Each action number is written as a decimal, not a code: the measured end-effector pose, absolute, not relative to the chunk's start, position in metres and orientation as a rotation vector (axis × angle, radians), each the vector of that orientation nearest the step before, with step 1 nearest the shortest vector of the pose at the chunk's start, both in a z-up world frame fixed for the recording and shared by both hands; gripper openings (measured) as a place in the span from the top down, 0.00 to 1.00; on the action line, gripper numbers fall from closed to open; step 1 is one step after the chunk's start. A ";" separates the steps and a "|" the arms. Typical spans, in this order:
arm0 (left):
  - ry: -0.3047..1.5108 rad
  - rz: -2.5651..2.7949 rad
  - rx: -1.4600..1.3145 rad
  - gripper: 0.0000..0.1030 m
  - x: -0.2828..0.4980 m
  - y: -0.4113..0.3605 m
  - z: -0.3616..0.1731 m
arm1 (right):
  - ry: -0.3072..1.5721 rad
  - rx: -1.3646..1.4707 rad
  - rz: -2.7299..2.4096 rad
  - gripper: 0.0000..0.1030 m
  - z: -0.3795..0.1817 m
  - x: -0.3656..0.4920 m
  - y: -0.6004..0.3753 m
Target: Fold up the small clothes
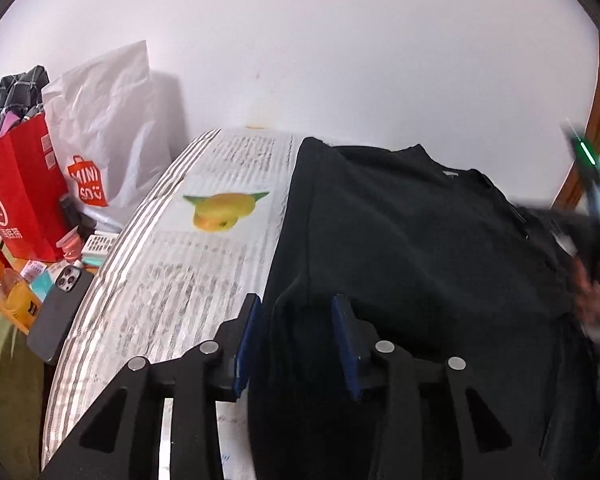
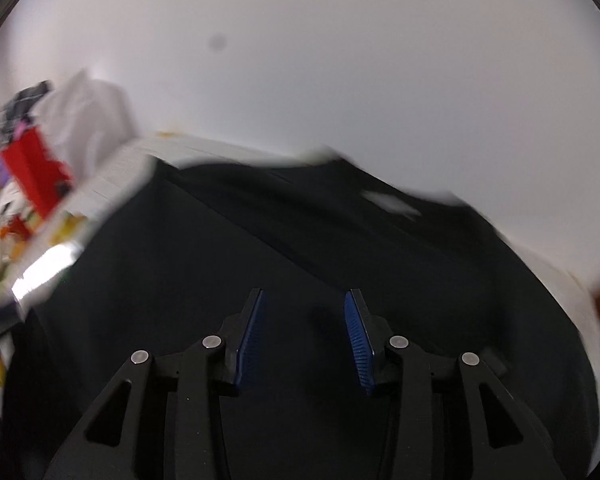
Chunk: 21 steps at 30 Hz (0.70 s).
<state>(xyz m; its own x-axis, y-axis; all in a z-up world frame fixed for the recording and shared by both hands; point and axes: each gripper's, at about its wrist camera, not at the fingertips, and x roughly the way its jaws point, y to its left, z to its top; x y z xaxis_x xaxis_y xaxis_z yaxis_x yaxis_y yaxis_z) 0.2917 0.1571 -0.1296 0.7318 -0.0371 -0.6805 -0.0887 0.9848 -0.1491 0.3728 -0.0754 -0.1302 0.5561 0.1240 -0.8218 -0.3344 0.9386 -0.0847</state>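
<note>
Black garment (image 1: 420, 248) flat on newsprint-pattern table cover (image 1: 204, 264), both claws over its near part.

Left to right in left wrist view: clutter off the table's left edge — red paper bag (image 1: 16, 200), white plastic bag with red logo (image 1: 108, 128), dark phone (image 1: 60, 312) lying at the cover's striped rim. Bare printed cover with a yellow fruit picture (image 1: 224, 212) left of the garment, roomy. Garment's left edge runs straight up the cover; collar at the far side by the white wall. Left gripper (image 1: 296, 332) spread, blue pads straddling a fabric fold at that edge; can't tell if pads press it. Right wrist view blurred: right gripper (image 2: 304, 332) spread above garment's dark middle, nothing between the pads.
</note>
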 end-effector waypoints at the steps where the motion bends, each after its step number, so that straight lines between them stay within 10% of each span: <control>1: 0.766 0.029 -0.169 0.66 0.297 0.154 -0.129 | 0.956 -0.239 0.210 0.59 -0.132 0.363 -0.100; 10: 0.861 0.025 -0.064 0.66 0.292 0.127 -0.136 | 1.053 -0.129 -0.082 0.58 -0.136 0.275 -0.259; 15: 0.856 -0.011 -0.043 0.42 0.263 0.120 -0.117 | 0.919 -0.074 -0.260 0.27 -0.104 0.217 -0.336; 21: 0.881 0.001 -0.029 0.41 0.242 0.115 -0.114 | 0.967 -0.080 -0.480 0.22 -0.111 0.165 -0.449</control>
<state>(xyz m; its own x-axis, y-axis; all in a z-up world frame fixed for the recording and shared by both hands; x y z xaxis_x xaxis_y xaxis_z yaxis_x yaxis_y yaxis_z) 0.2424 0.1151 -0.1138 0.6366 -0.0113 -0.7711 -0.0125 0.9996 -0.0250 0.1647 -0.4492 -0.1110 0.4719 -0.4265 -0.7716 0.3561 0.8928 -0.2757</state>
